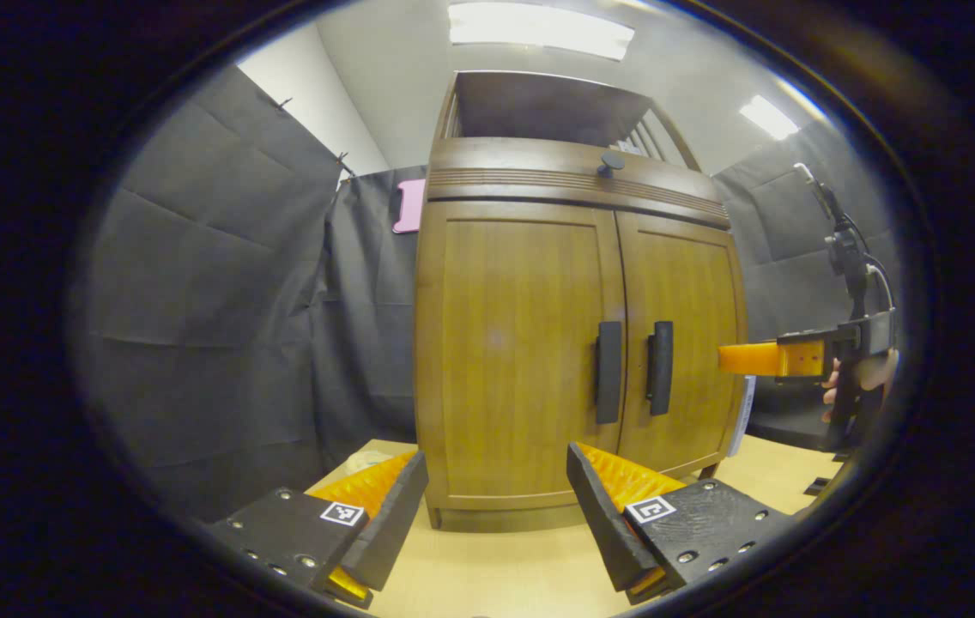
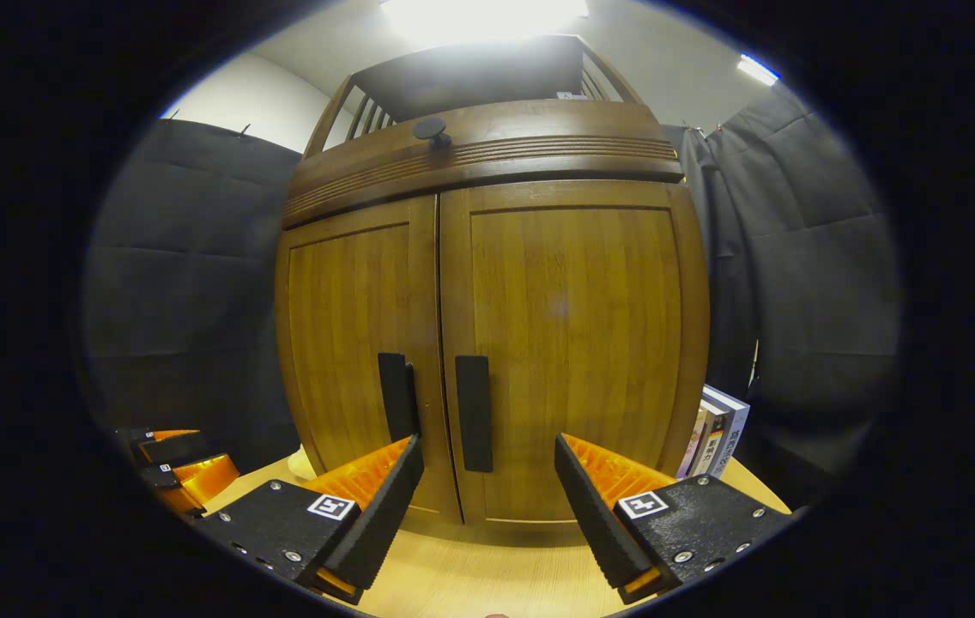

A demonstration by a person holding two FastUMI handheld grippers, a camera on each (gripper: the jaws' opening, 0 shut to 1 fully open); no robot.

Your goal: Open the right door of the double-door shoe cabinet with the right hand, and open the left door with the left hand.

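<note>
Both doors of the shoe cabinet [image 2: 487, 343] sit closed, the cabinet standing on the desk [image 2: 453, 575] toward its back edge. The right gripper [image 2: 487, 489] faces the right door's handle [image 2: 473, 412], fingers spread wide, holding nothing. The left gripper [image 1: 496, 506] gapes empty before the left door [image 1: 522, 343], its handle [image 1: 608, 372] ahead, untouched.

— What's on the tabletop [image 2: 453, 575] apart from the main piece?
— Some books [image 2: 717, 442] stand upright near its right edge, spines outward. A pale object [image 1: 363, 461], too blurred to name, lies toward the left edge.
— And beyond it?
— Black cloth [image 1: 221, 300] hangs all around. A pink item [image 1: 409, 206] is on the back cloth. Ceiling lights [image 1: 539, 30] glow overhead.
</note>
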